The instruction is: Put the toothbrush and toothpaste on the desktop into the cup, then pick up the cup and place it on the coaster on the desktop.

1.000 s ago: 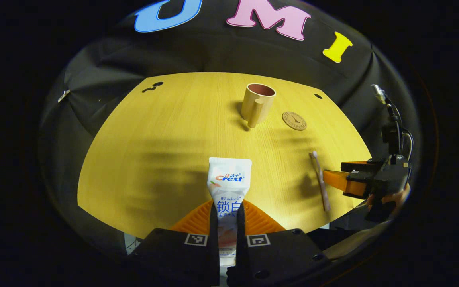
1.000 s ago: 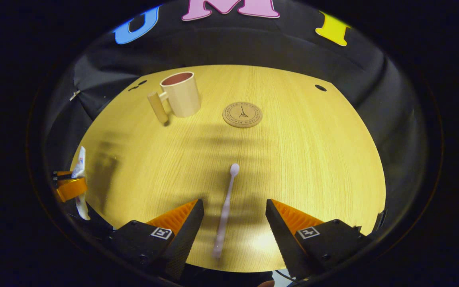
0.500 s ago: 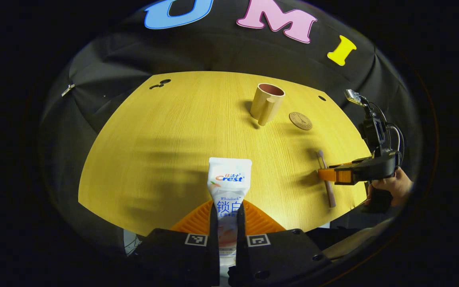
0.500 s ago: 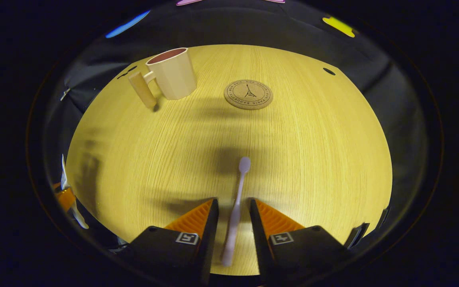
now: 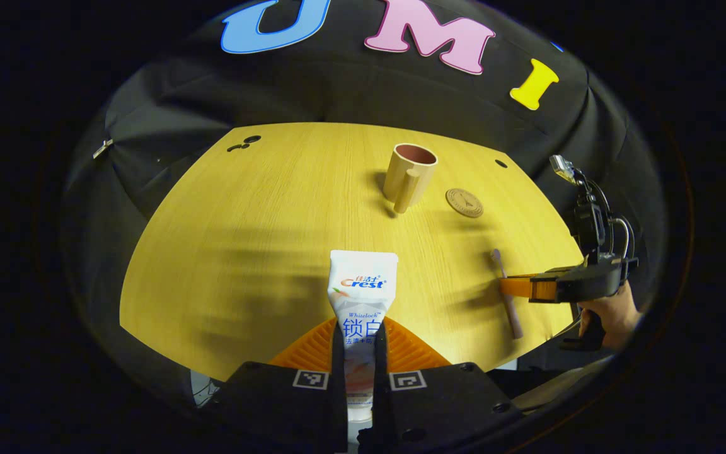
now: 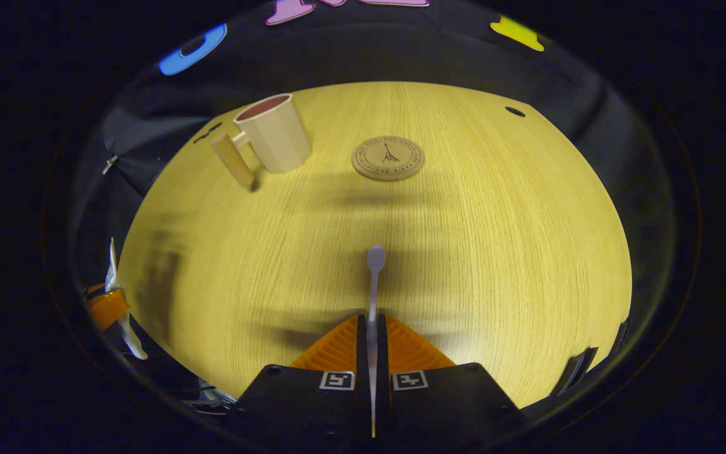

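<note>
My left gripper (image 5: 359, 328) is shut on a white toothpaste tube (image 5: 360, 291), which sticks forward over the near table edge. My right gripper (image 6: 372, 323) is shut on a pale pink toothbrush (image 6: 374, 277), head pointing forward. In the left gripper view that same right gripper (image 5: 514, 287) sits at the table's right edge, clamped on the toothbrush (image 5: 507, 296), a hand behind it. The beige cup (image 5: 408, 173) (image 6: 272, 140) with a wooden handle stands upright at the far side. The round cork coaster (image 5: 464, 203) (image 6: 388, 158) lies just right of it.
The wooden table (image 5: 275, 221) has small dark holes near its far corners (image 5: 501, 164) (image 6: 515, 111). In the right gripper view the left gripper (image 6: 108, 307) holds the toothpaste (image 6: 113, 271) at the far left edge. Black cloth surrounds the table.
My right gripper's fingers went from wide open around the toothbrush to shut on its handle. The left gripper stays shut on the toothpaste and has barely shifted.
</note>
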